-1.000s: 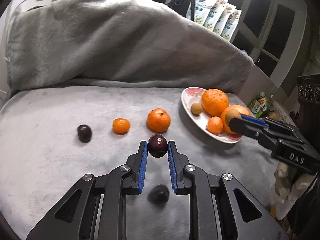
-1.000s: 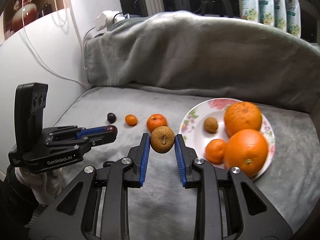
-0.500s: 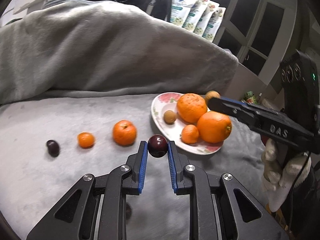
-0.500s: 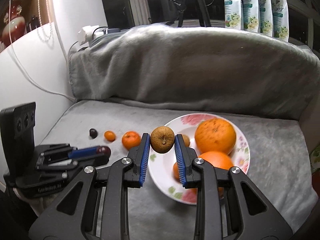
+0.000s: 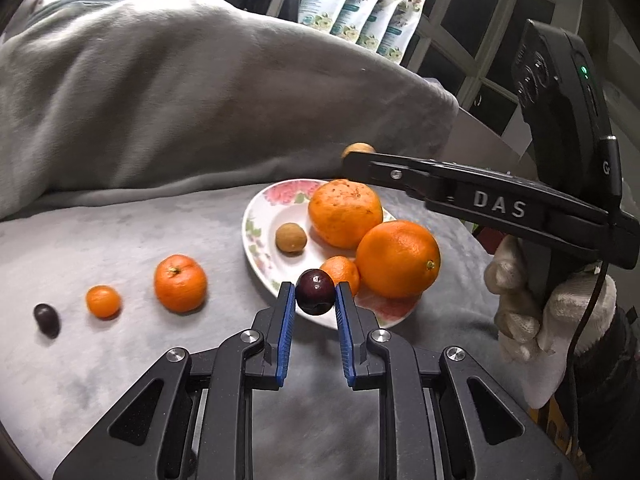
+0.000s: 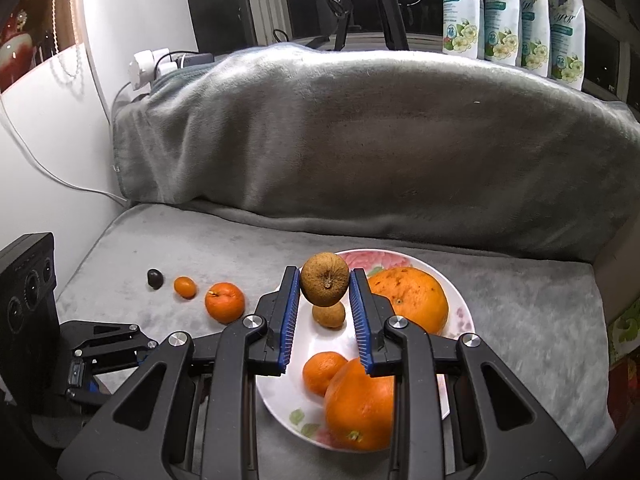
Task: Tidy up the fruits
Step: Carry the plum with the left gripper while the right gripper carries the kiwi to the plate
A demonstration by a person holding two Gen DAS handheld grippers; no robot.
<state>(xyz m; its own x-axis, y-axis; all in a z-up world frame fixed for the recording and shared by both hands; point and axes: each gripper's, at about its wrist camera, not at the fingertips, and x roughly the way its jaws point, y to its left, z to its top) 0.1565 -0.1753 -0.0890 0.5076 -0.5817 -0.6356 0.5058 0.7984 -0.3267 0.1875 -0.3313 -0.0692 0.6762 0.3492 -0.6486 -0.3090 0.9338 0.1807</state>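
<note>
grey blanket (image 5: 120, 240) — plum (image 5: 315, 292) gripped, plate (image 5: 256, 240) beyond

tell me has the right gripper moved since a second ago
Yes. The right gripper, shut on the brown fruit, was short of the plate and left of it; now it hangs over the plate.

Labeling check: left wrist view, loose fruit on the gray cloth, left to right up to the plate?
dark plum → small tangerine → larger tangerine → plate
</note>
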